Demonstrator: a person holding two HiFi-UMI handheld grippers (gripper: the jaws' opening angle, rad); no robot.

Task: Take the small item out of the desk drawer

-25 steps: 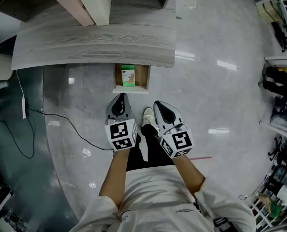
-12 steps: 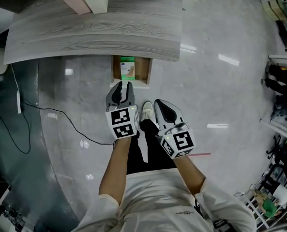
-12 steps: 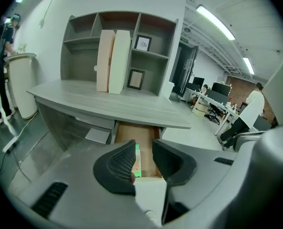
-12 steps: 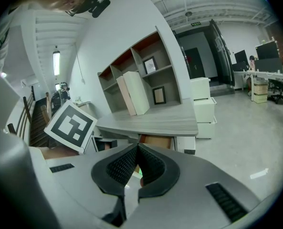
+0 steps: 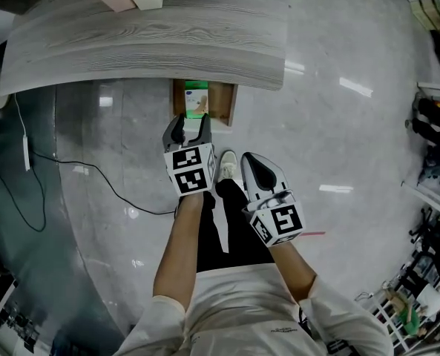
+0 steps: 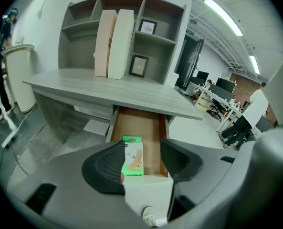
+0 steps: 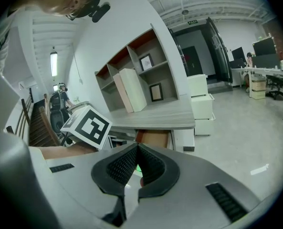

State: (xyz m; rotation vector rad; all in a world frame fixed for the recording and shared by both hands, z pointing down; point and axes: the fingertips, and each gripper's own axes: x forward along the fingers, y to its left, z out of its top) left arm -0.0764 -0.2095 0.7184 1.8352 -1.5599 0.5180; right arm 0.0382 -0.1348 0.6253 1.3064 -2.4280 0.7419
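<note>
Left hand-held gripper point(image 6: 142, 149) hovers just short of the open drawer point(image 6: 153, 128), its jaws opening with nothing between the pads. It is released and lined up on the small item point(image 6: 132, 159), a flat green packet lying at the left of the drawer floor, near the front.

The packet looks thin and lies flat, so the pads could skid over it or catch only a corner, and it may then drop. The drawer is narrow, and open jaws could knock its side walls or front lip.

Above, the table point(image 6: 108, 87) overhangs the rear of the drawer, leaving room only from the front and above. The right hand-held gripper point(image 7: 137, 149) is clenched on nothing, held back beside the left. Two file boxes point(image 6: 113, 42) stand on the table, and a cable point(image 5: 93, 180) trails across the floor, well clear.
</note>
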